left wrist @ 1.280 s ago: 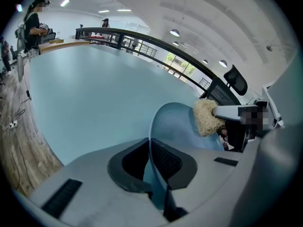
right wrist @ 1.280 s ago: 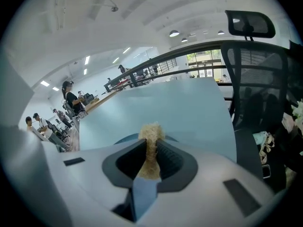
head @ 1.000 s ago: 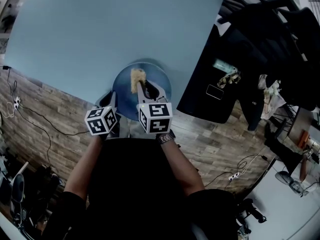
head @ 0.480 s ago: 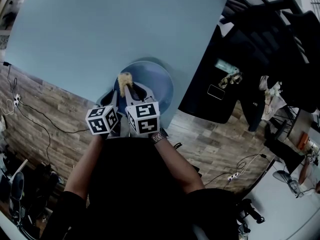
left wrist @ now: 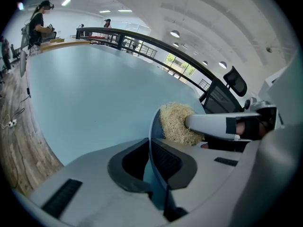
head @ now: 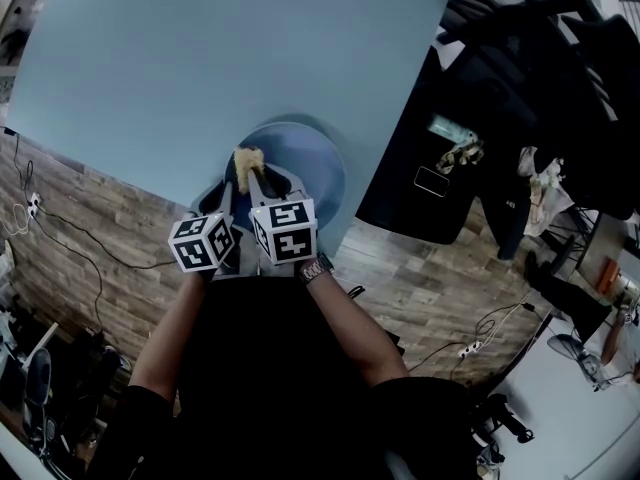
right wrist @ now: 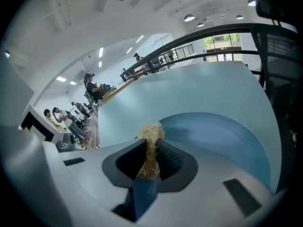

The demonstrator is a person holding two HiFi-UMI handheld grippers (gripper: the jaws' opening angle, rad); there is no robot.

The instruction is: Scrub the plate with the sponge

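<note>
Sponge [head: 247, 158] further left — lengthwise, tight in right tool [right wrist: 150, 157]; plate [head: 312, 168] rim in left tool [left wrist: 150, 156]

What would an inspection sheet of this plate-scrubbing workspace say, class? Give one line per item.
Surface: light blue table, holding only the job's things.
Job's things: blue plate near the table's front edge; straw-coloured sponge against its face.
Clutter: nothing seen.
Grippers: left hand-held gripper clamped on the plate's rim; right hand-held gripper shut on the sponge.
Cables: power strip with leads on the floor.
Surroundings: wooden floor, dark chair, people at distant desks.
</note>
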